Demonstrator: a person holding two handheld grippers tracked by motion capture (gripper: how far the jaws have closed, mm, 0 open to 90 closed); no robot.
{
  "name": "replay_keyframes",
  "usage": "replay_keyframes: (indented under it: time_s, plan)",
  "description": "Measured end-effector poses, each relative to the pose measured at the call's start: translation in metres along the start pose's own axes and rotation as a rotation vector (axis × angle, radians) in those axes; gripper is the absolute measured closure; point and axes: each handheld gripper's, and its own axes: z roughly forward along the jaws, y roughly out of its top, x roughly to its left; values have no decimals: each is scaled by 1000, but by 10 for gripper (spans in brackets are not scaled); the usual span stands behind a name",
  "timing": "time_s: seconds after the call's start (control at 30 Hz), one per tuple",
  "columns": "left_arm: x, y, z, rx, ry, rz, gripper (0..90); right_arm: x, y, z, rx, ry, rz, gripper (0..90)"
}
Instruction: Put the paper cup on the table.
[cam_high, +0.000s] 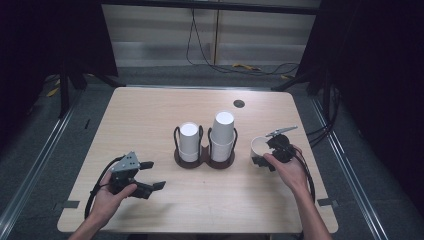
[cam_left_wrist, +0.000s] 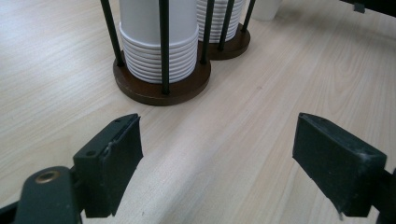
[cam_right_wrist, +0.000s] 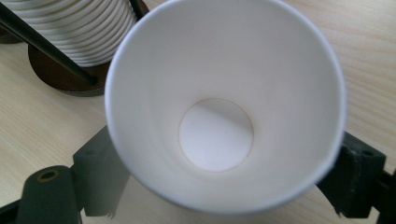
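A dark wooden holder (cam_high: 204, 159) with black rods stands at the table's middle and carries two stacks of white paper cups. The left stack (cam_high: 189, 142) is shorter than the right stack (cam_high: 222, 134). My right gripper (cam_high: 263, 154) is to the right of the holder, shut on a single white paper cup (cam_high: 258, 145). That cup (cam_right_wrist: 224, 102) sits between the jaws with its mouth towards the camera and its inside empty. My left gripper (cam_high: 153, 175) is open near the front left, empty, pointing at the nearer stack (cam_left_wrist: 159, 42) from a short distance.
A small dark round grommet (cam_high: 239, 103) sits in the table top near the back edge. Bare wood (cam_left_wrist: 261, 116) lies between the left gripper and the holder base (cam_left_wrist: 161, 91). Cables run over the floor (cam_high: 250, 67) behind the table.
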Motion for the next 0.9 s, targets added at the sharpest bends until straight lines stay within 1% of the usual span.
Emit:
replay_keyframes:
  time_s: [0.07, 0.1, 0.13, 0.2, 0.27, 0.37, 0.43, 0.47, 0.53, 0.63, 0.67, 0.7, 0.77, 0.8, 0.87, 0.9]
  plan:
    - [-1, -2, 0, 5, -1, -2, 158, 0, -4, -4, -37, 0, 4, 155]
    - [-1, -3, 0, 9, -1, 4, 158, 2, -5, -7, -59, -17, -16, 155]
    - [-1, -4, 0, 9, -3, -3, 158, 3, -6, -10, -68, -30, -18, 151]
    - [-1, -5, 0, 7, 1, -8, 158, 3, -8, -15, -101, -19, -6, 148]
    - [-1, -6, 0, 4, 4, -3, 158, 3, -10, -20, -125, -11, 7, 144]
    - [-1, -6, -1, 2, 6, -9, 158, 8, -15, -24, -135, -24, -2, 144]
    - [0, -6, -1, 4, 14, -5, 158, 9, -19, -25, -147, -8, 0, 144]
    - [0, -7, -1, 3, 13, -4, 158, 11, -22, -26, -157, -9, 7, 144]
    - [0, -7, -1, 1, 13, -7, 158, 12, -25, -29, -177, -22, 1, 142]
    - [-1, -7, -1, -6, 7, -18, 158, 15, -33, -33, -180, -22, 13, 146]
    - [-1, -6, -1, -4, 8, -11, 158, 16, -36, -34, -179, -20, 13, 150]
    - [-1, -6, -1, -5, 8, -14, 158, 17, -40, -35, -181, -22, 14, 150]
    - [-1, -7, -1, 1, 10, -12, 158, 20, -45, -38, -197, -13, 19, 152]
    - [-2, -7, 0, 0, 4, -19, 158, 21, -47, -38, -210, -14, 9, 152]
    - [-3, -7, 0, -1, 1, -17, 158, 25, -50, -41, -228, -17, 10, 151]
    - [-3, -7, 0, -2, 0, -17, 158, 28, -51, -42, -245, -8, 8, 151]
